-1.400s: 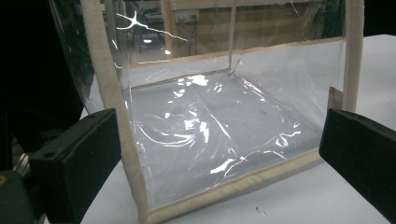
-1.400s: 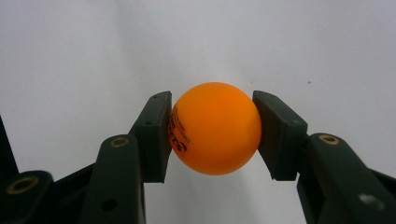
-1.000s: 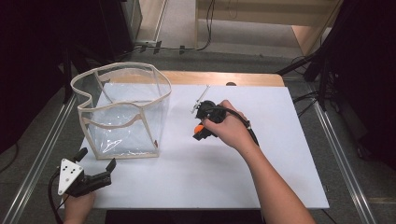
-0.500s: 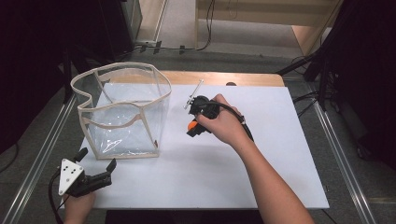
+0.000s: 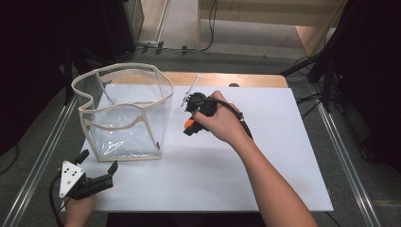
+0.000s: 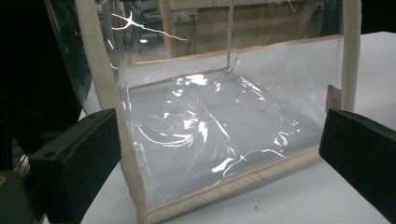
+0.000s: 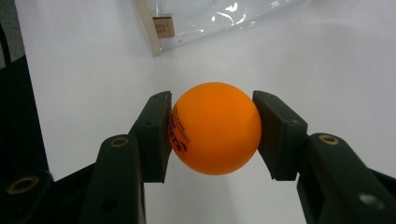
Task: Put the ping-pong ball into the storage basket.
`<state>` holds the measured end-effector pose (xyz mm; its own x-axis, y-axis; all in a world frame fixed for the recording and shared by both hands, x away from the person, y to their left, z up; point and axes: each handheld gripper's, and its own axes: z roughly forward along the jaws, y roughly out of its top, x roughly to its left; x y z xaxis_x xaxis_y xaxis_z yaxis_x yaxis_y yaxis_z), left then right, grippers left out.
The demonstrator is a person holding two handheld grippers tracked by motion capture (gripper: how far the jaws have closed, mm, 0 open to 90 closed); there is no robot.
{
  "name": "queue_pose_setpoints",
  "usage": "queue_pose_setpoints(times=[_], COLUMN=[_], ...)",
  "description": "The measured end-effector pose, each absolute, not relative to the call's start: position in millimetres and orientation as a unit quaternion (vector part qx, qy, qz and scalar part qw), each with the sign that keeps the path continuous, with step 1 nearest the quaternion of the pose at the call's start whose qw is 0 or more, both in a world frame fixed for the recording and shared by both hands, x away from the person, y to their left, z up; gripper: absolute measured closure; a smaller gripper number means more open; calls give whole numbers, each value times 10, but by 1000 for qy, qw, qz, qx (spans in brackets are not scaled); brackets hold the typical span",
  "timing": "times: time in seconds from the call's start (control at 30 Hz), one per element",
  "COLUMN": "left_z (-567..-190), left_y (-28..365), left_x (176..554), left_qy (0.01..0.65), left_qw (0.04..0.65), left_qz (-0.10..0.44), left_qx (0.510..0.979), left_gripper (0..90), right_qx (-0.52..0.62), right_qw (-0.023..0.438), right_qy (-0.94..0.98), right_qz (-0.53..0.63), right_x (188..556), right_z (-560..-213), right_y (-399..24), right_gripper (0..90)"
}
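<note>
Left gripper (image 5: 97, 181) is resting at the tabletop's near left corner, jaws spread wide with nothing between them, aimed at the clear bag (image 5: 124, 113). In the left gripper view the bag (image 6: 219, 126) is standing upright and open-topped just ahead of the jaws, which are not touching its cream trim.

Bag is sitting on the white sheet (image 5: 283, 156) toward the far left corner, mouth up, walls sagging a little (rim uneven, so the opening is not a clean target).

Right gripper (image 5: 190, 127) is hovering over the middle of the sheet, just beside the bag's right wall, clamped on the ball (image 5: 189, 123). In the right gripper view both pads are pressing the ball (image 7: 215, 128) at its widest, off the surface.

Step in hand, as I judge it: carrying the ball toward the bag. Next move is calling for more lift to clear the rim, a shift left over the mouth, then letting go. The left gripper may need to steady the wall.
</note>
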<state>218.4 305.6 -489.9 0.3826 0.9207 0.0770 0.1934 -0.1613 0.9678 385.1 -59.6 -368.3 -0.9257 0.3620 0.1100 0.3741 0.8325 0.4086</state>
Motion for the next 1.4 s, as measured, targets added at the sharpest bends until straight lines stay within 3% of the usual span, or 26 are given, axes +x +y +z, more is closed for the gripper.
queue_pose_setpoints(times=[1.4], left_z=[-4901], left_y=[3051], left_x=[2183], left_qy=[416], left_qw=[497], left_qz=[367], left_qx=[668], left_gripper=[0], right_qx=[-160], right_qw=[26], right_qy=[-960], right_qz=[-231], right_x=[3982], right_z=[-3149], right_y=[-311], right_gripper=[481])
